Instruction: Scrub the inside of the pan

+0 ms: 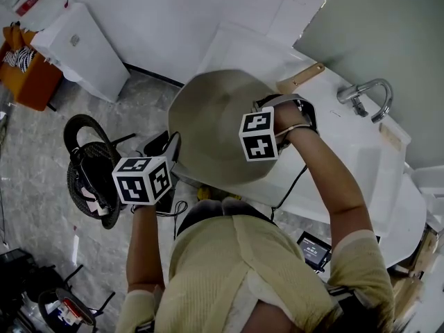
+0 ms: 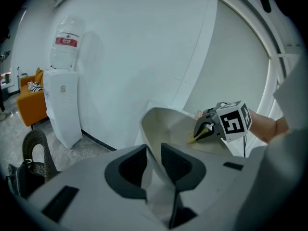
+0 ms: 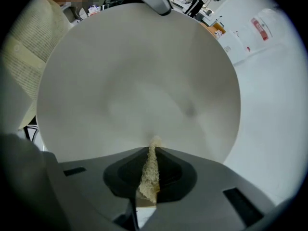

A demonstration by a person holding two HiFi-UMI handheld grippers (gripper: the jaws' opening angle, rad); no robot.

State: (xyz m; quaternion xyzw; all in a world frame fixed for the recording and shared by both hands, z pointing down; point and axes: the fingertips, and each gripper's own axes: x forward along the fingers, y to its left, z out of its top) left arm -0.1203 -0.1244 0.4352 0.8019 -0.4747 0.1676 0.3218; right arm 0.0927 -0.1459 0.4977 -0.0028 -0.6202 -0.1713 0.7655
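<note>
A pale round pan (image 1: 208,123) is held up tilted, its inside facing me. A wooden handle (image 1: 300,78) sticks out at its far right. My left gripper (image 1: 175,151) is shut on the pan's near rim, and in the left gripper view the pan wall (image 2: 168,124) stands pinched between the jaws of the left gripper (image 2: 154,165). My right gripper (image 1: 272,111) reaches into the pan from the right, shut on a yellowish scrub sponge (image 3: 150,170). The sponge's tip touches the pan's inside (image 3: 134,81) just past the right gripper (image 3: 153,150). From the left, the right gripper (image 2: 206,130) and sponge (image 2: 196,138) show low in the bowl.
A white counter with a sink (image 1: 361,158) and a chrome faucet (image 1: 368,92) lies behind the pan at right. A dark wicker chair (image 1: 87,165) stands on the floor at left. A white water dispenser (image 1: 83,50) and an orange sofa (image 1: 24,75) stand by the wall.
</note>
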